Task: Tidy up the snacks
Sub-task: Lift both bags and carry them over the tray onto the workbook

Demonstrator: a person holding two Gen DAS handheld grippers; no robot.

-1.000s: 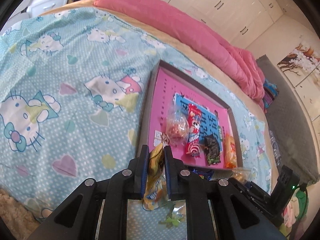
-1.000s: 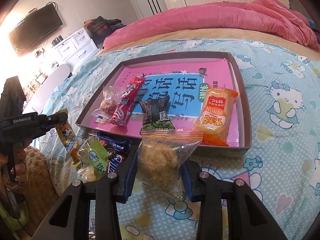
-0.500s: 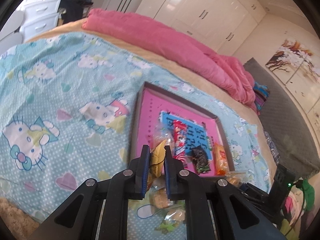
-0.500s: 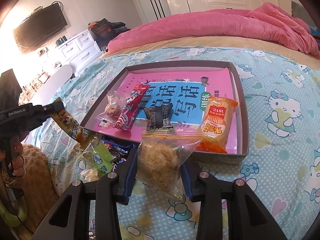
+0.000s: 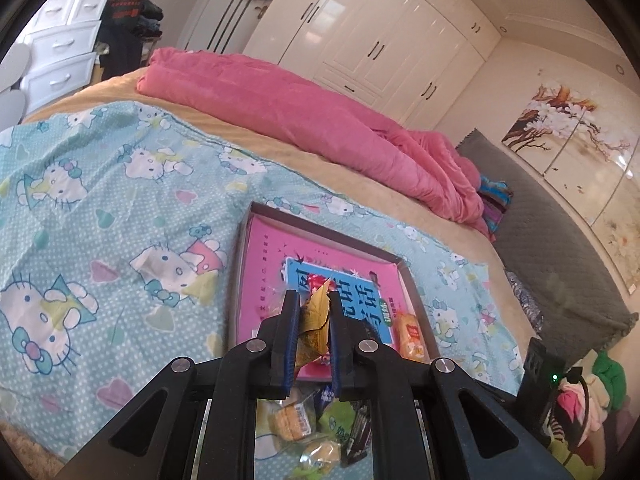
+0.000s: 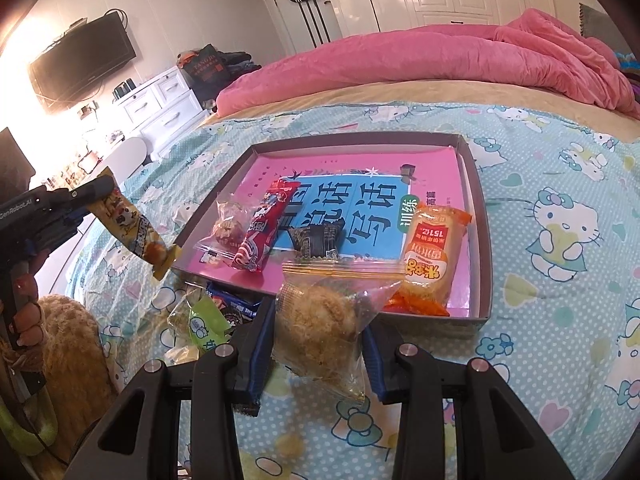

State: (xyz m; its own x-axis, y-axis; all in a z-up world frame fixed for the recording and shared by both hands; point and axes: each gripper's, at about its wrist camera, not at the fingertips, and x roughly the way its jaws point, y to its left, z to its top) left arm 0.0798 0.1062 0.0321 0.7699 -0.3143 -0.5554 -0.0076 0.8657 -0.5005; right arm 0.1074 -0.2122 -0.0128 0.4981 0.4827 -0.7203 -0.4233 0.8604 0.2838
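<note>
Right wrist view shows your right gripper (image 6: 318, 344) pinching a clear zip bag of floss-covered pastry (image 6: 328, 320), its yellow zip strip at the top and its lower corner hanging between the jaws. The bag sits just in front of the near wall of the grey tray (image 6: 484, 240), which has a pink and blue printed liner. Inside the tray, left to right, lie a small clear-bagged pastry (image 6: 226, 230), a red snack stick (image 6: 266, 226), a black wrapped sweet (image 6: 318, 240) and an orange rice-cracker pack (image 6: 432, 252). Loose snacks, among them a green packet (image 6: 204, 322) and a dark blue wrapper (image 6: 230, 308), lie on the bedspread just outside the tray's near left corner.

Your left gripper (image 5: 314, 320) has its jaws pressed together on a yellow cartoon-printed snack bar (image 6: 132, 226), held clear of the bed to the left of the tray; the bar slants down toward the tray's left corner. A hand (image 6: 26, 320) grips the left handle.

Both grippers work over a light blue Hello Kitty bedspread (image 5: 100, 208). A pink duvet (image 5: 280, 120) lies bunched along the far side. White wardrobes (image 5: 360, 32), a white drawer unit (image 5: 60, 48) and a wall-mounted television (image 6: 84, 64) surround the bed.
</note>
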